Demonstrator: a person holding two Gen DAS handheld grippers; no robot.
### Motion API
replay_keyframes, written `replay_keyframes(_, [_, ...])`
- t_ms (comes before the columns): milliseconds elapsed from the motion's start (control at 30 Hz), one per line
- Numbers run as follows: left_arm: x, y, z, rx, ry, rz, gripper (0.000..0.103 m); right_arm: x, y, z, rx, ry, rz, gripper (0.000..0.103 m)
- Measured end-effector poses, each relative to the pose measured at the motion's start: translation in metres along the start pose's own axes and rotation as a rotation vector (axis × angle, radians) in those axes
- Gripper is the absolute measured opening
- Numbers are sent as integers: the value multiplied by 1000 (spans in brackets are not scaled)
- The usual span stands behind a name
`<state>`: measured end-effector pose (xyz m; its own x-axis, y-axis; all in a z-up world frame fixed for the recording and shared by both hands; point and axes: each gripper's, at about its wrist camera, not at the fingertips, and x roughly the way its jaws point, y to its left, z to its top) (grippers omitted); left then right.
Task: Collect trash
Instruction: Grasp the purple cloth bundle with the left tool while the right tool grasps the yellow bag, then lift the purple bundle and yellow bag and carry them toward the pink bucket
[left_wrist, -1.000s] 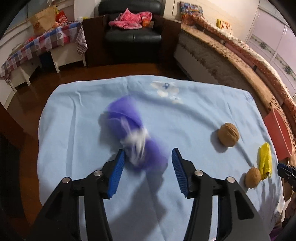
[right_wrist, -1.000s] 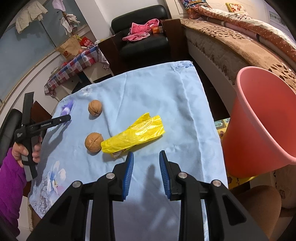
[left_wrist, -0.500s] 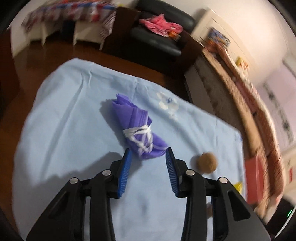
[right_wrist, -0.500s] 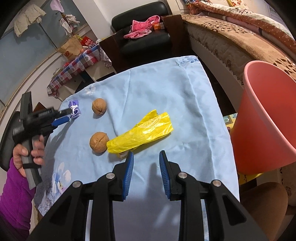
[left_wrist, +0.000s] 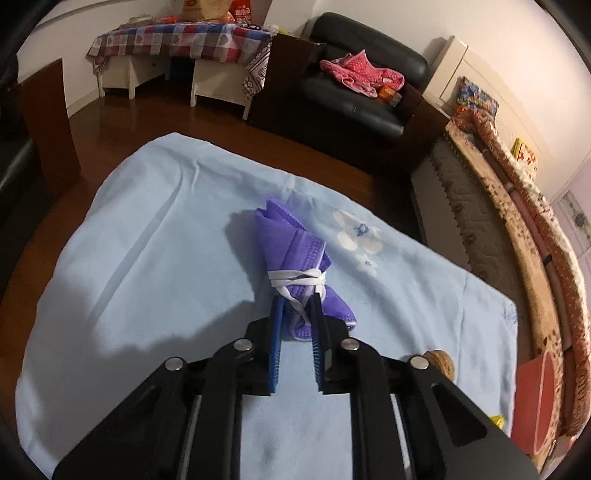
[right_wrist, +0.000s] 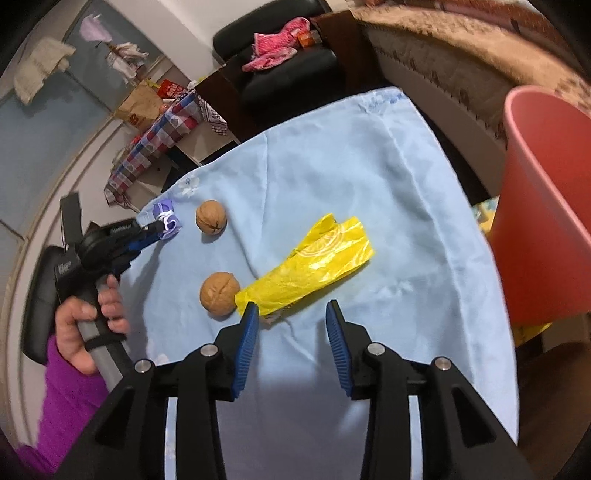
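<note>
A purple face mask rolled and tied with its white straps lies on the light blue tablecloth. My left gripper is shut on the mask's near end; it also shows in the right wrist view with the mask. My right gripper is open, just short of a yellow plastic wrapper. Two walnuts lie left of the wrapper. A red bin stands off the table's right edge.
One walnut and the bin show at the right in the left wrist view. A black armchair with pink clothes, a bed and a checked side table surround the table.
My left gripper closed from open onto the near end of the purple mask. My right gripper opened wider and moved closer to the yellow wrapper.
</note>
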<state>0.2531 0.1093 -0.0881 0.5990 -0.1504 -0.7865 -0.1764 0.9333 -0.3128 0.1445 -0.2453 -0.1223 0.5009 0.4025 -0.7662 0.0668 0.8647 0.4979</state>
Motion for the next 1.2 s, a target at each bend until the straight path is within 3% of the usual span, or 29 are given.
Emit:
replay_keyframes(200, [-23, -5, -11, 77, -67, -7, 9, 13, -11, 15, 184, 46, 77, 43])
replay_keyframes(333, [-39, -14, -23, 139, -102, -20, 8, 27, -16, 21, 277, 89, 85, 44])
replay_keyframes(367, [-42, -15, -25, 148, -105, -27, 8, 30, -15, 21, 280, 90, 75, 43])
replay_keyframes(400, [-45, -14, -27, 149, -104, -41, 8, 32, -14, 21, 279, 92, 69, 35])
replay_keyframes(433, [-50, -14, -30, 145, -103, -56, 8, 34, -13, 20, 271, 95, 64, 24])
replay_keyframes(633, [-73, -16, -49, 149, -101, -102, 8, 31, -4, 12, 164, 77, 18, 10])
replay_keyframes(933, [-105, -20, -95, 155, -69, -144, 8, -6, 15, -9, -148, 34, -118, 8])
replay_keyframes(1200, [-125, -22, -148, 208, -14, -153, 8, -21, 21, -40, -277, 86, -132, 8])
